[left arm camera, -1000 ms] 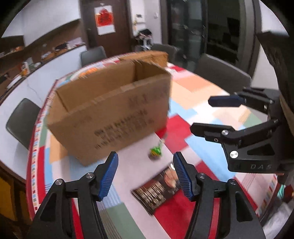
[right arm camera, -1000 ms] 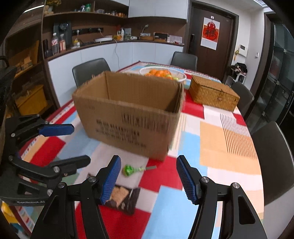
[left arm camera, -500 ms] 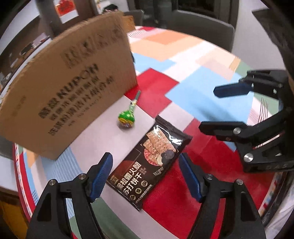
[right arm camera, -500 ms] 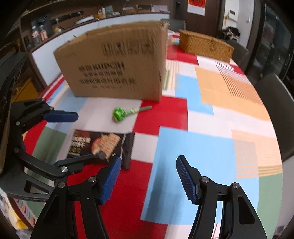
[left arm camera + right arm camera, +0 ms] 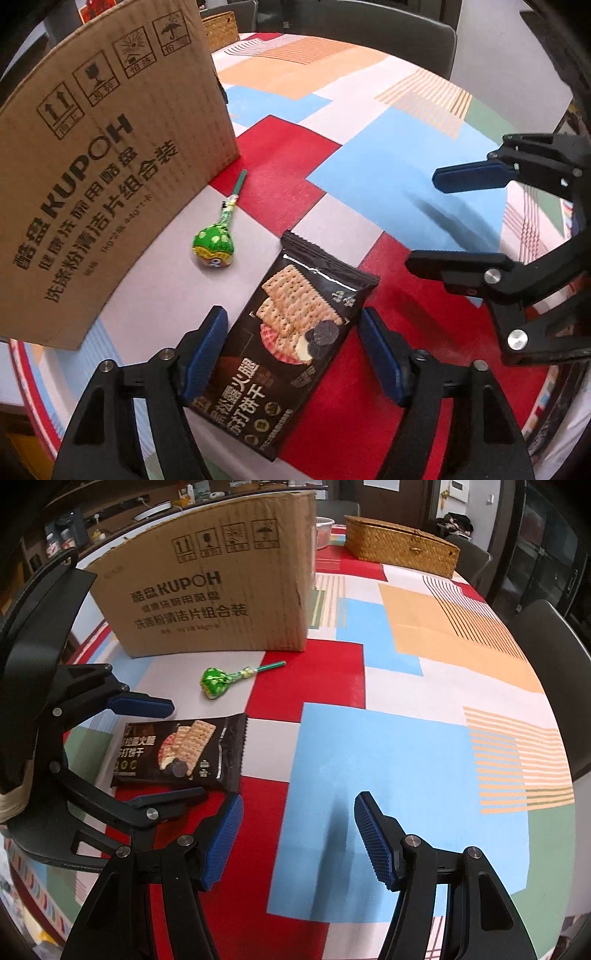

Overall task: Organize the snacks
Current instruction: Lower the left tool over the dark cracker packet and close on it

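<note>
Patchwork tablecloth [image 5: 388, 738] under cardboard box [image 5: 207, 590], wicker basket [image 5: 402, 550] behind.

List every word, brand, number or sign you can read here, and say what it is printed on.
"酷盘 KUPOH": cardboard box
"洗涤粉清洁片组合装": cardboard box, third line
Second line and small weight line on the box: too blurred to read surely.
Four handling pictograms, with an up-arrows sign, a glass and an umbrella: box top
"苏打饼干": cracker packet
Other packet print: too small.
Lollipop: no legible text.

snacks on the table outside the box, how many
2. The cracker packet lies flat between the left gripper's open fingers. The green lollipop lies beside the cardboard box. The box's inside is hidden, so more may be in there.
</note>
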